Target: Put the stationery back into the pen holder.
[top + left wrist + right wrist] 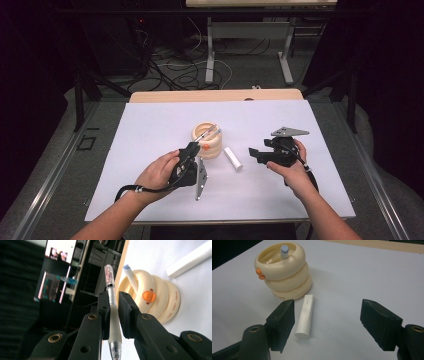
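Pens were going into the cream ringed holder (208,141), as we judged it. Our left gripper (113,312) pinched a clear-capped pen (111,305) by its grip, just beside the holder's rim, where a blue-tipped pen (284,251) already stood. Our right gripper (329,322) hung spread wide over the white tube (305,315) lying near the holder, likely lined up to grasp it.

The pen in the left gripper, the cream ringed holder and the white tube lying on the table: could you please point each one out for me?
pen (114,320), left gripper view, on its pale grip between the jaws.
cream ringed holder (287,283), right gripper view, on its middle ring.
white tube (305,315), right gripper view, mid-length on its body.
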`<move>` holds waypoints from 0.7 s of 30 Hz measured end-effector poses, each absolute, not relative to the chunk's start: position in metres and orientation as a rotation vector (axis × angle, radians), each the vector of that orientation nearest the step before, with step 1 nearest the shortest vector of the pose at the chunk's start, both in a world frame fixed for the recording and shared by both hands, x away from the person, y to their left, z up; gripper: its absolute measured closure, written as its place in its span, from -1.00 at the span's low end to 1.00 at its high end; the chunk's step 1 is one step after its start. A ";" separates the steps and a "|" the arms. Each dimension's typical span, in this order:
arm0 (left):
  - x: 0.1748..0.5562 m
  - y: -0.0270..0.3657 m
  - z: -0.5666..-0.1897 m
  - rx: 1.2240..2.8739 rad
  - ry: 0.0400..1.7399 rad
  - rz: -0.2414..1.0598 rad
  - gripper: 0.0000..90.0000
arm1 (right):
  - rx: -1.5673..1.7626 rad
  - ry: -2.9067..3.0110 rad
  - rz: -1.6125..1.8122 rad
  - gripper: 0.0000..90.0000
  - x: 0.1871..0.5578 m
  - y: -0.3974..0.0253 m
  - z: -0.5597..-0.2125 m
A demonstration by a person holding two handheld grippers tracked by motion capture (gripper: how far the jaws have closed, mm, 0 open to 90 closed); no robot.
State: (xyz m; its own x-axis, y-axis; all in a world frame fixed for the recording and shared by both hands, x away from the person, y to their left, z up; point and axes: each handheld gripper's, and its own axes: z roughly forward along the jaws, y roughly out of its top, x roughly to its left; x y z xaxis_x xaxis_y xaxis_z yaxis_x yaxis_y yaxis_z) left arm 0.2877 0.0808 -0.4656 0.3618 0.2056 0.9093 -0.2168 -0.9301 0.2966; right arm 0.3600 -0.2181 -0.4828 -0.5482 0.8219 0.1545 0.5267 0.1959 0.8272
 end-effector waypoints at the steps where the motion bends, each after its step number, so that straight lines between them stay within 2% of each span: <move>1: 0.287 0.080 -0.466 2.268 -0.047 1.601 0.79 | 1.254 2.158 1.276 -0.35 0.359 -0.217 -0.482; 7: 0.283 0.076 -0.465 2.285 -0.191 1.632 0.79 | 1.114 2.191 1.254 -0.27 0.356 -0.213 -0.478; 14: 0.278 0.072 -0.470 2.313 -0.391 1.638 0.79 | 0.872 2.266 1.173 -0.07 0.348 -0.202 -0.465; 21: 0.273 0.067 -0.475 2.329 -0.583 1.688 0.79 | 0.592 2.306 1.129 -0.08 0.342 -0.192 -0.459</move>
State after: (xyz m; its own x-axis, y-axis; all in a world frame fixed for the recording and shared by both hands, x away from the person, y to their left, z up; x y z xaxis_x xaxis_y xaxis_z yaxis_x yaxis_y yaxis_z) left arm 0.2730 0.0671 -0.4750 0.2676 -0.1940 0.9438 -0.4300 -0.9006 -0.0632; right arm 0.3424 -0.1915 -0.4586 -0.7797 0.5766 -0.2440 0.1608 0.5611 0.8120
